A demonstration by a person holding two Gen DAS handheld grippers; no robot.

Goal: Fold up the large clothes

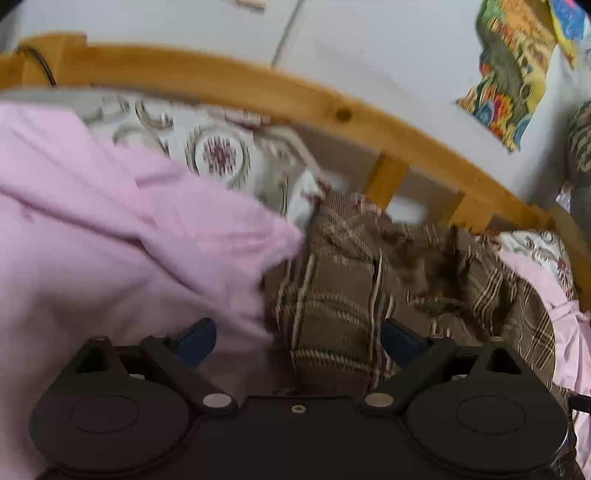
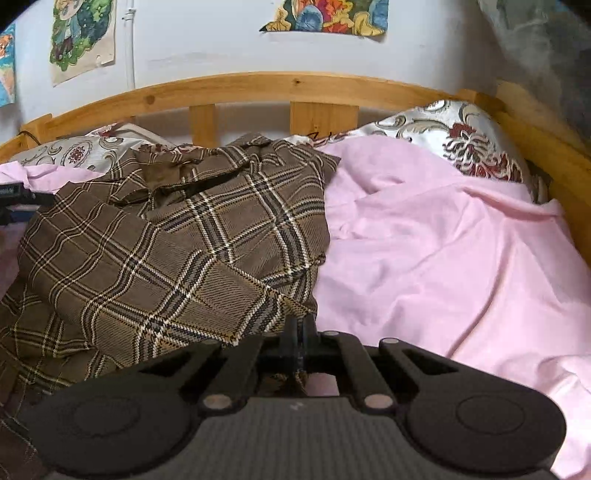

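Observation:
A brown plaid garment (image 2: pixel 166 243) lies rumpled on a pink sheet (image 2: pixel 443 266) on a bed. My right gripper (image 2: pixel 298 332) is shut on a corner of the plaid garment at its lower right edge. In the left wrist view the plaid garment (image 1: pixel 340 306) bunches up between the wide-apart blue fingertips (image 1: pixel 195 339) of my left gripper (image 1: pixel 299 341), which is open. Pink sheet (image 1: pixel 110 240) fills the left of that view. The left gripper's body shows at the far left edge of the right wrist view (image 2: pixel 14 199).
A wooden bed rail (image 2: pixel 295 88) curves behind the garment, also in the left wrist view (image 1: pixel 258 92). Patterned pillows (image 2: pixel 461 136) lie against it. Colourful posters (image 2: pixel 328 14) hang on the white wall. The left wrist view is motion-blurred.

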